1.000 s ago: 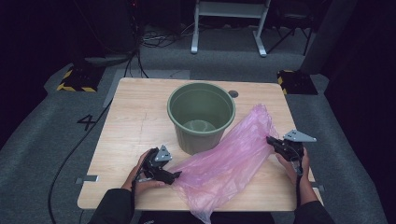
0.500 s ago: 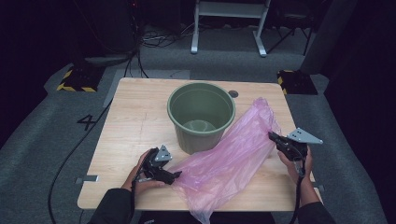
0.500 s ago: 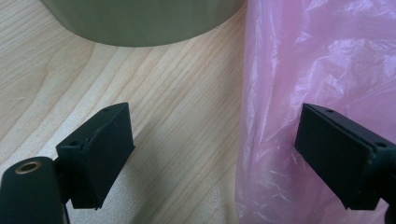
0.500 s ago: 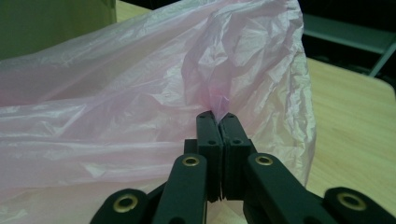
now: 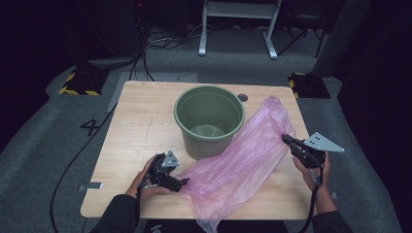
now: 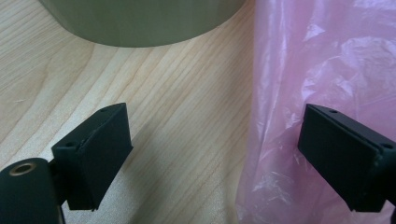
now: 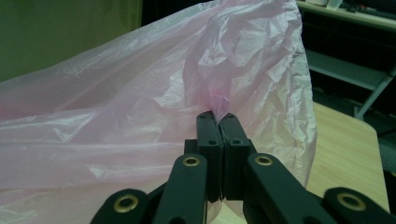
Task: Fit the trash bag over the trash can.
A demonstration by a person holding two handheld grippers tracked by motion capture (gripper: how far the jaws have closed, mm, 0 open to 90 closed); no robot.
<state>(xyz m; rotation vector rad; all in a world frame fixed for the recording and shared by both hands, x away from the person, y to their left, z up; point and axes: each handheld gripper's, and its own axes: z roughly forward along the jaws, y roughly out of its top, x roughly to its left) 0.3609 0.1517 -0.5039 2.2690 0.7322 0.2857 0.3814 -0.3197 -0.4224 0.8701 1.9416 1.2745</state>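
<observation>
Table [image 5: 141, 121] of pale wood fills the middle of the high view, and on it, toward twelve o'clock of centre, stands a green bucket [image 5: 209, 119], upright and open-topped. Down at seven o'clock of the bucket the left gripper [image 5: 180, 183] lies low over the wood in the person's left hand [image 5: 145, 177], its tips at the near-left edge of the pink plastic bag [image 5: 238, 167]. In the left gripper view its jaws stand wide apart — the left-hand one over bare wood, the other over the bag's crinkled edge [image 6: 322, 70] — with nothing pinched between them; the bucket's base [image 6: 140, 21] sits at twelve o'clock there, just beyond the jaws.

The bag stretches across the table from about six o'clock of the bucket, where a tail hangs past the table's near edge, up to three o'clock of it, and it leans against the bucket's right wall.

At four o'clock of the bucket the right gripper [image 5: 285, 139] is held above the table's right edge in the right hand [image 5: 311, 170]. Its jaws are pressed tight together on a gathered fold of the bag [image 7: 219, 100] — the film fans out from that pinch in the right gripper view.
</observation>
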